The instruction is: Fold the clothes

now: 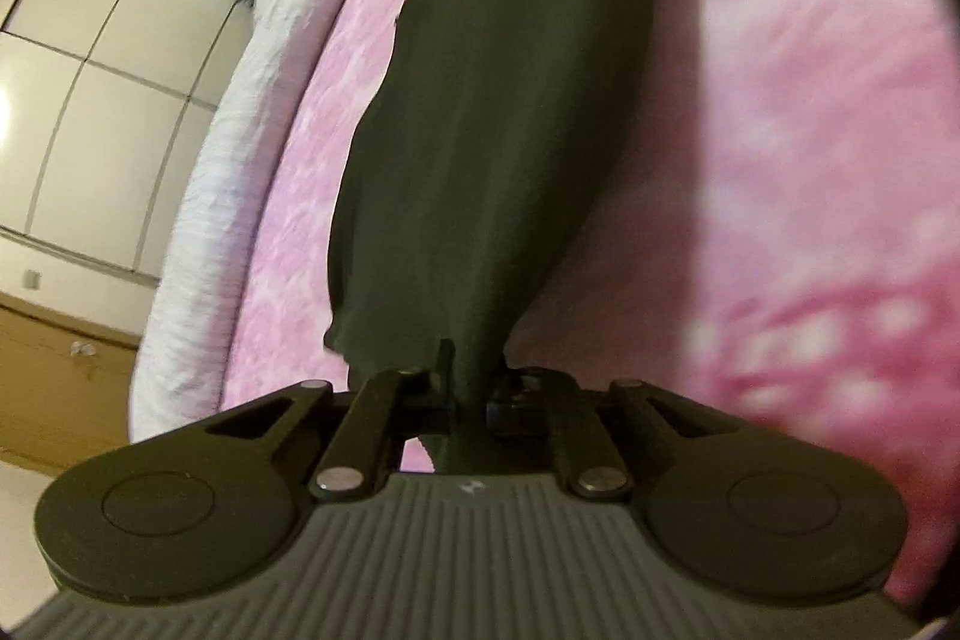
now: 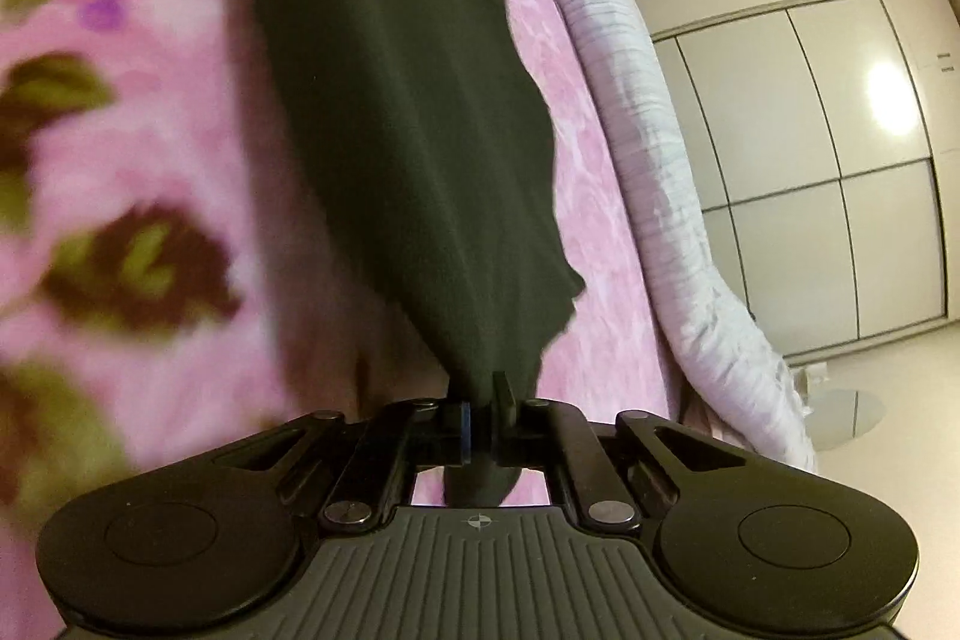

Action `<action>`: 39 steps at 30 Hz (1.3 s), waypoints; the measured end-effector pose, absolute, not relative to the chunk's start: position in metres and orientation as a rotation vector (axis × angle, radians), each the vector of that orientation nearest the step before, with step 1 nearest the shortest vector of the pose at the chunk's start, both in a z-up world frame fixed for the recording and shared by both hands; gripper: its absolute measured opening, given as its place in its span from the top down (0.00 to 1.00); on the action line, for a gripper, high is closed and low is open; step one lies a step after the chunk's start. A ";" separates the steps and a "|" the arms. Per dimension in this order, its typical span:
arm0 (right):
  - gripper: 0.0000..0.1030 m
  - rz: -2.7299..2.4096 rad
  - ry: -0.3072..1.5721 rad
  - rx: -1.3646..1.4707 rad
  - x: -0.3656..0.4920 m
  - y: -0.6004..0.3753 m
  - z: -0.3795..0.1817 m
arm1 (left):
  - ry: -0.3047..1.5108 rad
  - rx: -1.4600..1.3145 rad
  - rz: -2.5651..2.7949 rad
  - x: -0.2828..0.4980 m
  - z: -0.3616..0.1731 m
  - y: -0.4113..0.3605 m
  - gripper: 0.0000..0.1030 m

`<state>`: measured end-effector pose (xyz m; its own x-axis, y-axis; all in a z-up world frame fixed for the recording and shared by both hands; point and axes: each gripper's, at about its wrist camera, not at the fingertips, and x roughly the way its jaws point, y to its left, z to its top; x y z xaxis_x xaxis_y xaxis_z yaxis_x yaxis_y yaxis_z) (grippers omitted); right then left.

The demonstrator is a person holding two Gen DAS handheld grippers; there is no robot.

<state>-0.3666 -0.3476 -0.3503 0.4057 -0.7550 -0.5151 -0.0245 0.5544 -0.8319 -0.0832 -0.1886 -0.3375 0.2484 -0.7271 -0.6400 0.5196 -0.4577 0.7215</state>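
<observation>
A dark, almost black garment [image 1: 480,130] lies stretched along the pink bedspread [image 1: 312,172], running away from the camera. My left gripper [image 1: 471,388] is shut on the near end of it, and a bit of cloth hangs below the jaws. In the right wrist view the same dark garment [image 2: 408,112] stretches away over the pink flowered blanket [image 2: 138,148]. My right gripper [image 2: 480,412] is shut on its near end, the cloth pinched between the pads and bunched beneath them.
A white quilted bed edge [image 1: 240,148] borders the pink cover, also seen as the white edge [image 2: 648,148]. Beyond it stand pale wardrobe doors [image 1: 102,58], [image 2: 810,160], a wooden cabinet [image 1: 54,370] and light floor [image 2: 888,460].
</observation>
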 end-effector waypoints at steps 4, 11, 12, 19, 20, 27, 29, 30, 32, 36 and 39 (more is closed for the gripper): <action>0.97 -0.572 1.108 -0.851 -0.416 -0.330 -0.338 | -0.185 1.434 -1.589 -0.130 -0.325 -0.138 0.94; 0.97 -0.615 1.184 -0.810 -0.470 -0.308 -0.350 | -0.193 1.466 -1.657 -0.180 -0.347 -0.088 0.91; 0.97 -0.620 1.197 -0.822 -0.472 -0.306 -0.353 | -0.176 1.457 -1.654 -0.177 -0.347 -0.086 0.89; 0.88 -0.826 1.283 -0.777 -0.481 -0.306 -0.342 | 0.079 1.316 -1.646 -0.129 -0.320 -0.059 0.84; 0.87 -0.844 1.264 -0.747 -0.478 -0.301 -0.335 | 0.096 1.295 -1.634 -0.120 -0.317 -0.056 0.84; 0.63 -0.712 1.040 -0.590 -0.406 -0.242 -0.301 | -0.024 1.242 -1.551 -0.084 -0.311 -0.091 0.74; 0.61 -0.649 0.994 -0.560 -0.380 -0.226 -0.298 | -0.038 1.260 -1.563 -0.077 -0.318 -0.112 0.74; 0.61 -0.617 0.971 -0.544 -0.367 -0.218 -0.296 | -0.040 1.266 -1.573 -0.073 -0.321 -0.121 0.74; 0.60 -0.555 0.924 -0.514 -0.341 -0.201 -0.292 | -0.019 1.272 -1.595 -0.065 -0.328 -0.143 0.74; 0.59 -0.483 0.893 -0.514 -0.303 -0.184 -0.292 | 0.017 1.258 -1.634 -0.050 -0.336 -0.179 0.74; 0.59 -0.453 0.885 -0.523 -0.281 -0.176 -0.295 | 0.022 1.248 -1.645 -0.044 -0.342 -0.195 0.74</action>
<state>-0.2806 -0.1763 -0.2952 0.5557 -0.5716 -0.6038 0.1554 0.7848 -0.6000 -0.0437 -0.1946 -0.3421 0.0640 -0.6916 -0.7194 0.7106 -0.4745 0.5195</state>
